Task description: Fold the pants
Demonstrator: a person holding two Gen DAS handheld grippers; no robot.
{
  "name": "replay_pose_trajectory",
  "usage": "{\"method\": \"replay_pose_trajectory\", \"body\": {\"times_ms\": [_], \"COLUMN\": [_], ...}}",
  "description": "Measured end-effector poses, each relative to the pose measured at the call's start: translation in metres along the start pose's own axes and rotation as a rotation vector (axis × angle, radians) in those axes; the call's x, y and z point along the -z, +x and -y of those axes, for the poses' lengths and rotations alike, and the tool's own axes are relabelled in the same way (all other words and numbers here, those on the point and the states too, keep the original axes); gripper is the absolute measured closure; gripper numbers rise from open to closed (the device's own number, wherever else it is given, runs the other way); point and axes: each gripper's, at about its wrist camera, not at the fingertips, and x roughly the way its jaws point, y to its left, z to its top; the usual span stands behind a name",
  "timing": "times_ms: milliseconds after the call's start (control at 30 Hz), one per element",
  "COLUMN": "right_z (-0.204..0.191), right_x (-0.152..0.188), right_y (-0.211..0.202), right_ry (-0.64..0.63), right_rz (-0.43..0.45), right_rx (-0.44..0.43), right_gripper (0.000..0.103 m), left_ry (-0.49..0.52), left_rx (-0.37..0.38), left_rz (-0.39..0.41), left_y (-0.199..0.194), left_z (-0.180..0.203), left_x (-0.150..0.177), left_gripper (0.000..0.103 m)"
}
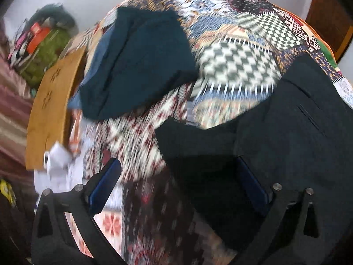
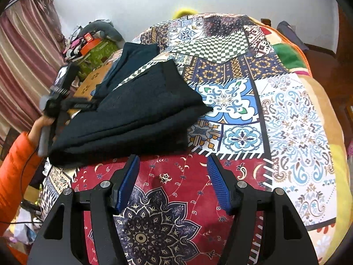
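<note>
The black pants [image 2: 136, 114] lie folded on the left part of a patchwork bedspread [image 2: 231, 101]. In the blurred left wrist view the black pants [image 1: 286, 143] fill the right side, and one corner reaches in between my fingers. My left gripper [image 1: 179, 165] hangs over that corner with its jaws wide apart; the pads do not press on the cloth. From the right wrist view the left gripper [image 2: 86, 105] sits at the pants' left edge. My right gripper [image 2: 172, 157] stands open over a red patch, in front of the pants, with nothing between its fingers.
A folded teal garment [image 1: 141, 61] lies beyond the black pants. A wooden board [image 1: 50, 110] borders the bed on the left, with a cluttered green bundle [image 2: 99, 53] and a striped curtain [image 2: 26, 55] behind it. A hand in an orange sleeve [image 2: 15, 176] holds the left gripper.
</note>
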Motion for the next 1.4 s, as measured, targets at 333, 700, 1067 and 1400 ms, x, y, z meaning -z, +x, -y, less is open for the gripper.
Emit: {"method": "replay_pose_trajectory", "body": {"times_ms": [333,700,1067,1400], "right_z": [-0.024,-0.050,-0.046,-0.039], "right_x": [-0.004,-0.004,0.009,-0.005], "right_y": [-0.017,0.018,0.020,-0.003], "right_ry": [-0.061,-0.121,-0.145,-0.120], "right_rz": [0.054,0.000,-0.010,0.038], "right_rx": [-0.028,-0.035,-0.066,-0.038], "right_gripper": [0.044,0.049,0.065,0.065], "left_ry": [-0.097,-0.119,-0.226,-0.227], "left_rx": [0.114,0.034,-0.099,0.016], "left_rz": [0.012,0.209,0.117,0.242], "left_y": [-0.057,-0.090,-0.068,-0.113], "left_z": [-0.001,0.012,-0.029,-0.045], "left_x": [0.079,0.113,0.140,0.110], "left_gripper": [0.000,0.009,0.042,0.025]}}
